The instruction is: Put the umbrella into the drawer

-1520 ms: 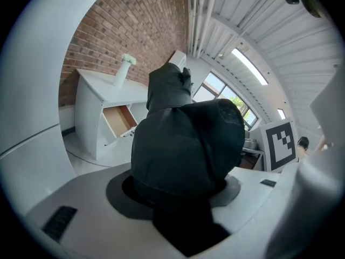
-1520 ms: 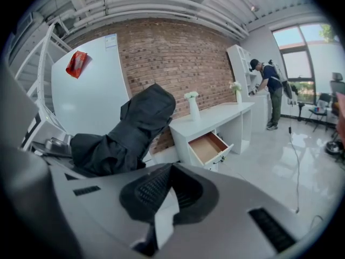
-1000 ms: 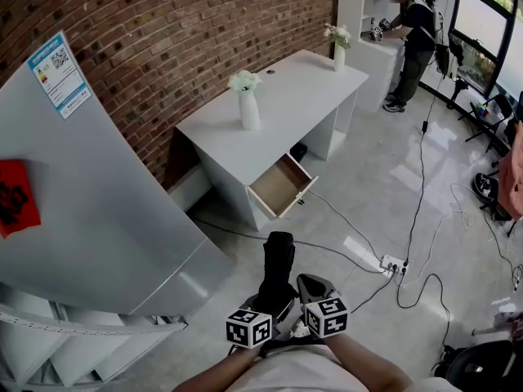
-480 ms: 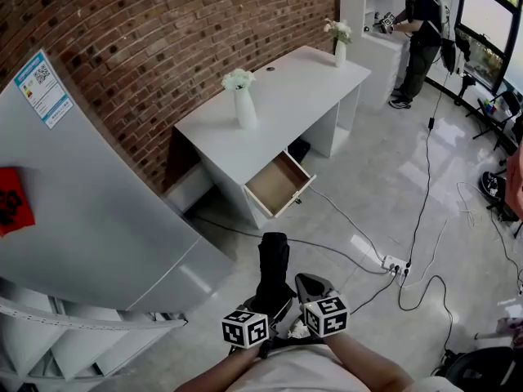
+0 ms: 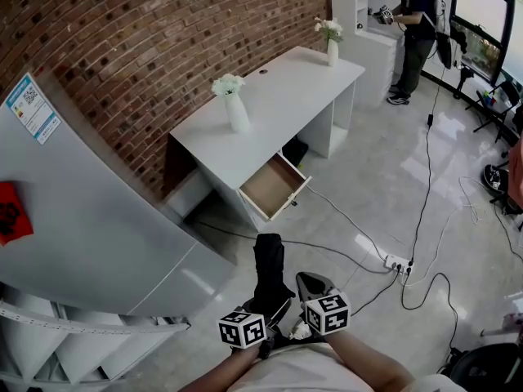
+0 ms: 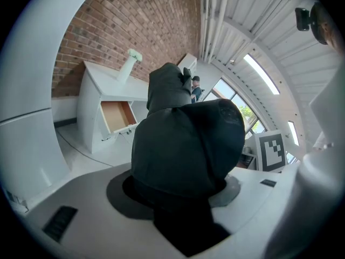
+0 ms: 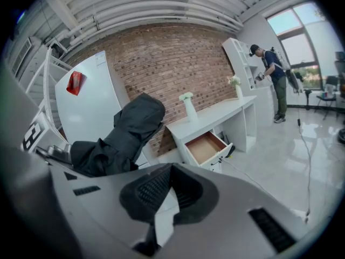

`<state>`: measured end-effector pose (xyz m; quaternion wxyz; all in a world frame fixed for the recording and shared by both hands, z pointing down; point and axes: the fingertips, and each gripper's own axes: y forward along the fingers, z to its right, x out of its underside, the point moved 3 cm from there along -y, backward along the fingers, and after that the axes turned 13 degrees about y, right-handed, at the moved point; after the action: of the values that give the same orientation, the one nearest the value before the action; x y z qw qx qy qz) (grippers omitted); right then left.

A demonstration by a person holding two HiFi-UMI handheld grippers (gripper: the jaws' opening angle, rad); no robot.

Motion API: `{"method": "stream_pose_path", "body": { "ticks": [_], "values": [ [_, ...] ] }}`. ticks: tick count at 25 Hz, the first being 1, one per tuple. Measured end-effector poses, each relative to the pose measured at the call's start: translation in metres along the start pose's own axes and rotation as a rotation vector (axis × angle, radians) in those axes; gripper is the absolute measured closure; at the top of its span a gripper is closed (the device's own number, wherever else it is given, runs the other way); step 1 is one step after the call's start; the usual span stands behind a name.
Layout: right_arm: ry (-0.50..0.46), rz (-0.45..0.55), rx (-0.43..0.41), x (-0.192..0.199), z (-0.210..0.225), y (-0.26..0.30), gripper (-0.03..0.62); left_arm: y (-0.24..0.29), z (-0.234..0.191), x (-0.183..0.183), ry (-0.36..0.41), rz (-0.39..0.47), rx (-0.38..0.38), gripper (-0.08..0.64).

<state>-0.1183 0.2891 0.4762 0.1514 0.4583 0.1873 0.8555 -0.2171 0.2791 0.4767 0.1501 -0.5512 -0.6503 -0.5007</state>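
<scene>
Grip on the folded black fabric umbrella point(image 5: 273, 269) belonged to my left tool point(image 5: 271, 299), whose jaws stood wide around its thick bundled end. I held it pointing ahead at the open drawer with the pale wooden inside point(image 5: 272, 188), I judged so that it could slide in lengthwise once I arrived. My right tool point(image 5: 310, 284) rode just beside it, jaws drawn close together with nothing between them; that left it free, I supposed, to steady the umbrella or push the drawer shut afterwards.

The drawer hung pulled out from the long white worktop point(image 5: 282, 96) against the red brick wall point(image 5: 163, 39), well apart from me across the glossy grey floor point(image 5: 359, 186), so the umbrella was nowhere near in. Only the head view showed that stretch of floor and the white power strip point(image 5: 396, 263) with its cables lying on it. The left tool's view was mostly filled by the umbrella, which hid the pads. The right tool's view looked past the umbrella into the drawer, whose bottom looked bare
</scene>
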Motion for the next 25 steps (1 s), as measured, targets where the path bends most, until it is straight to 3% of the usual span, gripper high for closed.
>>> {"method": "stream_pose_path", "body": {
  "ticks": [12, 25],
  "values": [
    [0.016, -0.001, 0.029, -0.001, 0.015, -0.007, 0.575, 0.007, -0.013, -0.014, -0.022, 0.032, -0.027, 0.333],
    [0.006, 0.001, 0.105, -0.02, 0.035, 0.015, 0.575, 0.039, -0.039, -0.029, -0.044, 0.022, 0.034, 0.333]
  ]
}}
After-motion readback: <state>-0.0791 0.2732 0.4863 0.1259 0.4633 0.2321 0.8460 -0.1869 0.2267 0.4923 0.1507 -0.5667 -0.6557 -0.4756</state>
